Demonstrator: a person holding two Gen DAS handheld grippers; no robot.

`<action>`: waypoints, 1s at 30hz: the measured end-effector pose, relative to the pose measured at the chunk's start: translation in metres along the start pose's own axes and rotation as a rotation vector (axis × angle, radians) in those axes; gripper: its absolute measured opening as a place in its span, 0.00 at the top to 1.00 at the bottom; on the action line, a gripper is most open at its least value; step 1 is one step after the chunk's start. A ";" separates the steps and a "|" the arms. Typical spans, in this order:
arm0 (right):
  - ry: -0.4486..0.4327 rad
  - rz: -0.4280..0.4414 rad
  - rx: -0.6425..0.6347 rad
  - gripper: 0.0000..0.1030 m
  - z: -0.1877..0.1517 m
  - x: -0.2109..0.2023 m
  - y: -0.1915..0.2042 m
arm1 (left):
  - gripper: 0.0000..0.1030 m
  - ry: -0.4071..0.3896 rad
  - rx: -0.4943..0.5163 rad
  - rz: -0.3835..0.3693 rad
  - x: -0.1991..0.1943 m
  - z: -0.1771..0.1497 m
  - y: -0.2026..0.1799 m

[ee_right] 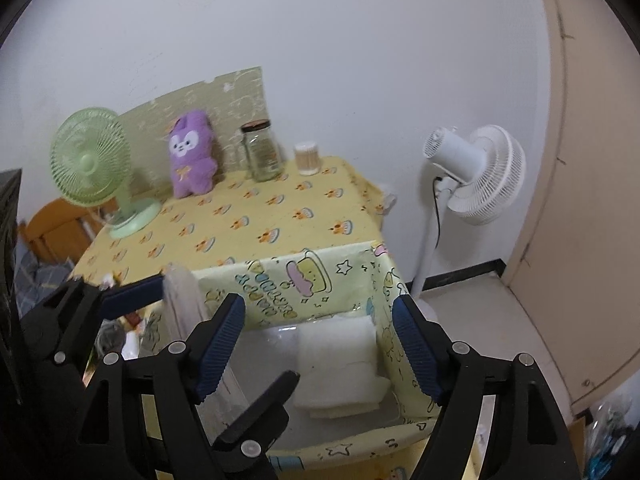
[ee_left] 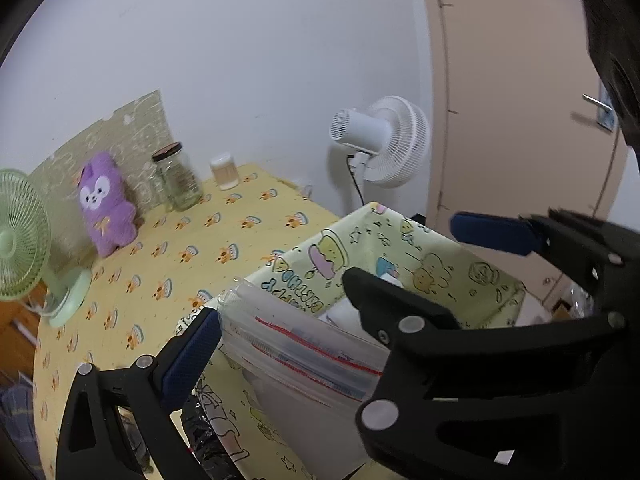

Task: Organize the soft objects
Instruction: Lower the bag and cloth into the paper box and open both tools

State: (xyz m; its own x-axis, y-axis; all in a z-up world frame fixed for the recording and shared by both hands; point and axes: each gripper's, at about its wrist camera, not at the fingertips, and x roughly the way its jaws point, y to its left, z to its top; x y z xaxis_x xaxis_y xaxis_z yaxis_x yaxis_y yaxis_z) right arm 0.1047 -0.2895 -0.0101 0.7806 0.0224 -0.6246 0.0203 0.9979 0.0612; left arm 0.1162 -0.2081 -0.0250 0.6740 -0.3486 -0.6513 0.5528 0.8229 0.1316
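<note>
Both claws, left [ee_left: 332, 276] and right [ee_right: 320, 344], gape empty over the box [ee_right: 320, 280]; folded cloth [ee_right: 340, 364] sits inside, zip bag [ee_left: 304, 356] upright, purple plush [ee_right: 190, 154] remains.

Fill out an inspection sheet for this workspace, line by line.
Surface: table under a yellow cloth printed with small cakes.
Job's things: patterned fabric bin at the near edge, folded white cloth inside; clear zip bag with red seal lines standing at the bin's left side.
Clutter: purple plush, glass jar, small lidded container, green desk fan, all along the back.
Grippers: left gripper open, the bag between its fingers, grip not confirmed; right gripper open over the bin, holding nothing.
Cables: black cord on the white standing fan.
Surroundings: white wall, beige door to the right.
</note>
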 end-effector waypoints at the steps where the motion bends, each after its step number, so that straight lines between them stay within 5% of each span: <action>1: 0.003 0.002 -0.002 0.24 0.000 0.000 0.000 | 0.00 0.000 0.004 0.000 0.000 0.000 0.000; 10: 0.113 0.070 0.032 0.24 -0.002 0.021 -0.005 | 0.00 0.010 0.070 0.024 0.005 -0.003 -0.004; 19: 0.135 -0.082 -0.015 0.24 -0.003 0.038 -0.003 | 0.00 0.004 0.119 -0.001 0.002 -0.007 -0.005; 30: 0.087 -0.124 -0.006 0.25 0.001 0.030 -0.003 | 0.00 0.024 0.062 0.037 0.006 -0.006 0.008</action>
State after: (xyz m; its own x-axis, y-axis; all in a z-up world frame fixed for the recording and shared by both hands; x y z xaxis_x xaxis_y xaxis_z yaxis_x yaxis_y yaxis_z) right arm 0.1291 -0.2918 -0.0283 0.7153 -0.0962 -0.6922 0.1091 0.9937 -0.0254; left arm 0.1220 -0.2009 -0.0325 0.6829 -0.3067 -0.6630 0.5574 0.8054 0.2015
